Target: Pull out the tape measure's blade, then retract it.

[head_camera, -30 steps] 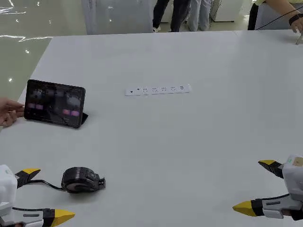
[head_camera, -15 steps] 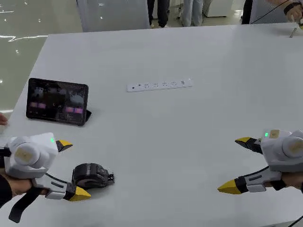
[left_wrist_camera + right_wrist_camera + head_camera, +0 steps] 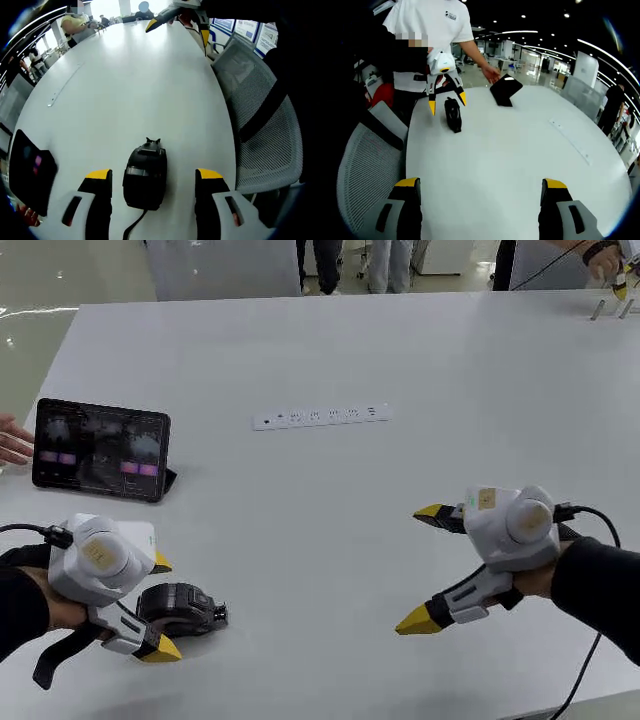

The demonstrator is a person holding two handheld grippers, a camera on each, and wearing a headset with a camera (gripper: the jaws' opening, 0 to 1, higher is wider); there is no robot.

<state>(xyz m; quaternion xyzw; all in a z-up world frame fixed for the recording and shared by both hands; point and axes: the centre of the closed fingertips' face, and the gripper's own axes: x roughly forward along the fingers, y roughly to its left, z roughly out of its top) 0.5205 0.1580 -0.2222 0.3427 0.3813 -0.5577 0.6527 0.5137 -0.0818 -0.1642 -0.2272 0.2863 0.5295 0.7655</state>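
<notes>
A black tape measure (image 3: 182,607) lies on the white table (image 3: 330,350) near its front left edge, blade tip pointing right, with a black cord trailing behind it. My left gripper (image 3: 163,606) is open and its yellow-tipped jaws straddle the case without touching it. In the left gripper view the tape measure (image 3: 145,170) sits between the jaws of the left gripper (image 3: 154,176). My right gripper (image 3: 420,566) hovers open over the table's front right, holding nothing. In the right gripper view the right gripper (image 3: 481,183) faces the distant tape measure (image 3: 453,114) and left gripper (image 3: 447,102).
A dark tablet (image 3: 100,448) stands propped at the left with a person's hand (image 3: 12,440) beside it. A white power strip (image 3: 320,417) lies mid-table. A grey mesh chair (image 3: 265,130) stands by the table's near edge. People stand beyond the far edge.
My left gripper has moved forward until its jaws stand either side of the tape measure. My right gripper has risen and moved left toward the middle. The tape measure has stayed put.
</notes>
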